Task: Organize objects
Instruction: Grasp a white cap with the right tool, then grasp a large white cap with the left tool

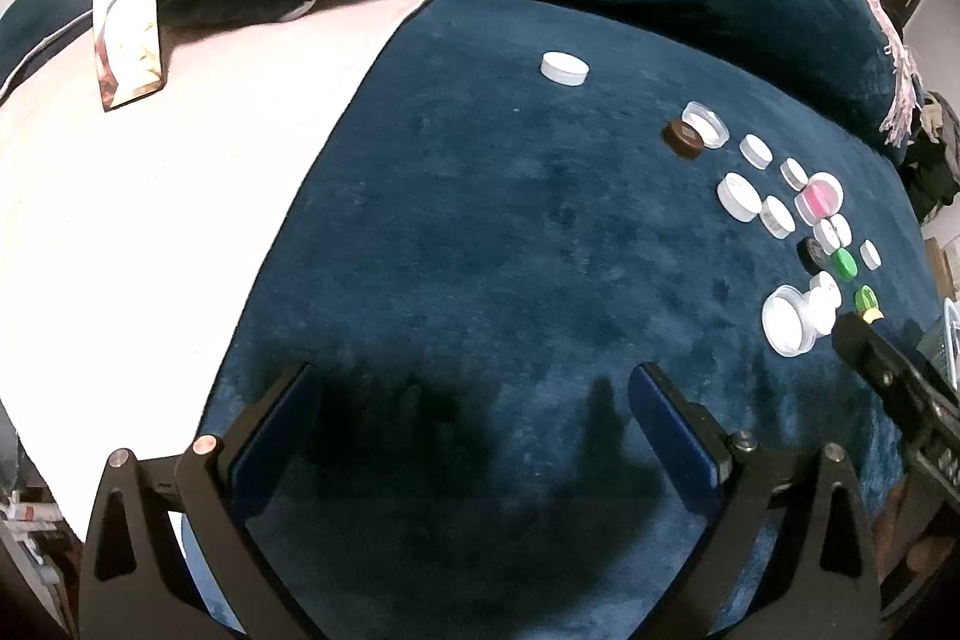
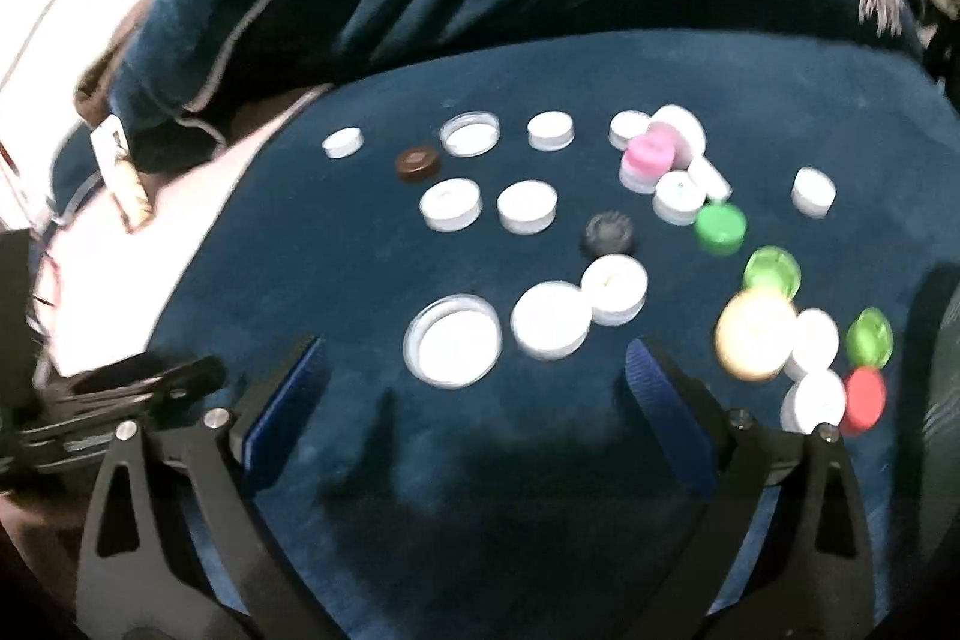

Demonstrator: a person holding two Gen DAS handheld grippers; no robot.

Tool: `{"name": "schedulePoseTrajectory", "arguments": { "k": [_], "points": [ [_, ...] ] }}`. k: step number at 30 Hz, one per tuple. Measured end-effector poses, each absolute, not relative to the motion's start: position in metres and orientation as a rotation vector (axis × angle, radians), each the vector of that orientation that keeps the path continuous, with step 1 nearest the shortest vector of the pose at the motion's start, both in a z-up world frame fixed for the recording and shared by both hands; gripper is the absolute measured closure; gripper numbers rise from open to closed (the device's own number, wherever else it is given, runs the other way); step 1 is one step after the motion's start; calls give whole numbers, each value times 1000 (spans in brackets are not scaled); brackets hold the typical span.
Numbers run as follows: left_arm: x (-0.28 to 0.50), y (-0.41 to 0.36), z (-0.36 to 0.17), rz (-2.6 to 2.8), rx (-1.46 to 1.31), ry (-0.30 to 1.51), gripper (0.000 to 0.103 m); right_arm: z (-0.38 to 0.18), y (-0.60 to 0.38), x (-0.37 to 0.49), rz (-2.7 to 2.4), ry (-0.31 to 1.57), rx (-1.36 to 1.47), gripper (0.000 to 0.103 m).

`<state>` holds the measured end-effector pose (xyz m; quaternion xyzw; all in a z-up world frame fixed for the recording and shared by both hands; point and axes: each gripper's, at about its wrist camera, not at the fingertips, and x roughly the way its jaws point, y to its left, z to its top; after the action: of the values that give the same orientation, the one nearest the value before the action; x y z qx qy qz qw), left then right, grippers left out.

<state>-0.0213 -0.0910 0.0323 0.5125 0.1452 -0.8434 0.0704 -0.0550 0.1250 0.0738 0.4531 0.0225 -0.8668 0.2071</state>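
The task items are plastic bottle caps scattered on a dark blue velvet blanket [image 2: 360, 460] spread over a bed. Landmark: the black ribbed round cap [image 2: 609, 233], near the middle of the group in the right wrist view.

- Left hand-held gripper [image 1: 474, 412]: fingers spread wide, holding nothing, over bare blanket well apart from the black cap [image 1: 811, 253].
- Right hand-held gripper [image 2: 474, 382]: fingers spread wide, holding nothing, on the near side of the black cap.
- Large white open-side-up lid [image 2: 453, 340]: nearer the camera than the black cap, between the spread fingers.
- Brown round cap [image 2: 417, 163]: beyond and left of the black cap.
- Pink round cap [image 2: 648, 154]: beyond and right of it, touching white caps.
- Bright green round cap [image 2: 720, 227]: just right of it.
- Pale yellow round cap [image 2: 755, 334] and red round cap [image 2: 864, 397]: right of it and nearer the camera.
- Lone white round cap [image 1: 564, 68]: well apart from the black cap, farthest left of the group.
- Smartphone [image 1: 129, 13]: far left, on the pale sheet.
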Motion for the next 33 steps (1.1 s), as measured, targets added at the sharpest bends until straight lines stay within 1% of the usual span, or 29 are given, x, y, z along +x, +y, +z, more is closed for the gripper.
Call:
{"name": "schedulePoseTrajectory", "arguments": {
  "k": [3,4,6,7,8,10,16,19,22,23,24,25,27,29,33],
  "points": [
    [-20,-94,30,-2525,1537,444,1,74,136,-63,-2454,-44,1268,6],
    [-20,-94,30,-2523,1537,445,1,73,142,-65,-2486,-87,1278,10],
    [-21,-91,29,-2527,1541,436,1,69,150,-69,-2516,-124,1327,23],
    [-22,-89,29,-2530,1543,428,1,65,152,-73,-2528,-116,1376,35],
    [-23,-87,29,-2534,1546,418,1,59,153,-76,-2530,-100,1423,42],
    [-23,-82,29,-2546,1552,403,1,50,155,-77,-2509,-101,1459,45],
    [-24,-72,29,-2555,1566,359,1,49,145,-74,-2492,-16,1435,45],
    [-24,-69,30,-2559,1566,349,1,53,139,-72,-2478,-14,1407,44],
    [-24,-63,33,-2573,1565,343,1,49,130,-73,-2485,75,1411,44],
    [-25,-61,34,-2579,1568,340,1,46,128,-74,-2481,103,1422,47],
    [-25,-57,35,-2591,1570,335,1,44,127,-74,-2477,114,1416,54],
    [-25,-54,36,-2604,1568,331,1,45,129,-73,-2471,105,1404,71],
    [-25,-47,40,-2637,1558,323,1,51,137,-68,-2458,39,1376,71],
    [-27,-38,43,-2680,1549,317,1,57,146,-60,-2463,11,1366,71],
    [-38,-7,46,-2773,1561,262,2,60,169,-41,-2471,-95,1378,71]
  ]
}}
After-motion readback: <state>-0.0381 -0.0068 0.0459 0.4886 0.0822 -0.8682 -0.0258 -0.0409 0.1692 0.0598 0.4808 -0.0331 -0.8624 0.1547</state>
